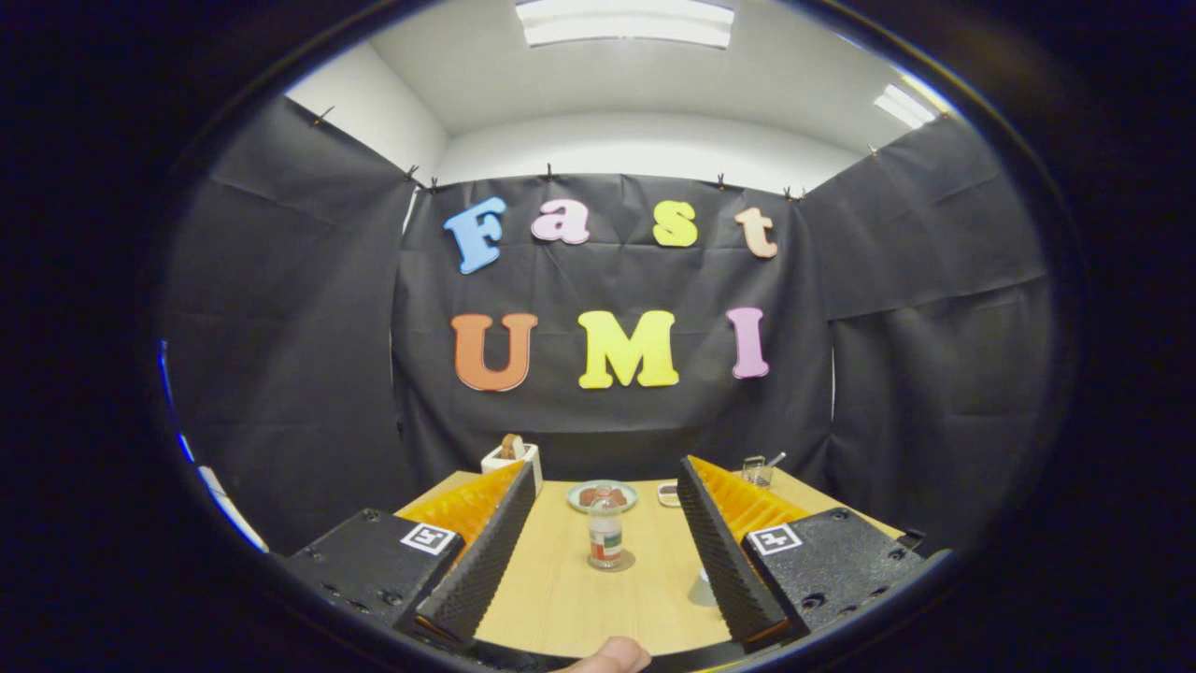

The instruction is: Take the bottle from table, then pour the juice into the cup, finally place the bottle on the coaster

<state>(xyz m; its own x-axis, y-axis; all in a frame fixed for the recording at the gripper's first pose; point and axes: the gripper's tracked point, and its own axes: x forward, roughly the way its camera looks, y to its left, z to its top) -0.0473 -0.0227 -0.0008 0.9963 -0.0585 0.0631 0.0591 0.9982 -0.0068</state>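
From the gripper view, the gripper [605, 551] hangs above the near end of a light wooden table [561, 598], its two fingers spread wide apart and holding nothing; bare tabletop lies between them. Ahead of the fingers and roughly centred in the gap stands the bottle [605, 535], a small clear one with a label band around its middle, upright on what looks like a round coaster [624, 564], though the disc under it is too small to be sure about. It is clear of both fingers, closer to the right one than the left. Just beyond the bottle sits a pale plate [603, 496] with something brownish on it, and beside that, towards the right finger, a small dish [668, 493] with dark contents. Tucked against the inner side of the right finger, nearer than the bottle, is a pale translucent cup [703, 589], partly hidden by that finger. At the far left corner of the table stands a white box [513, 457] with a brown thing poking out of it, and at the far right a clear glass [757, 470] with a spoon or stick leaning in it. A fingertip [612, 657] of the person's hand shows below the table's near edge.
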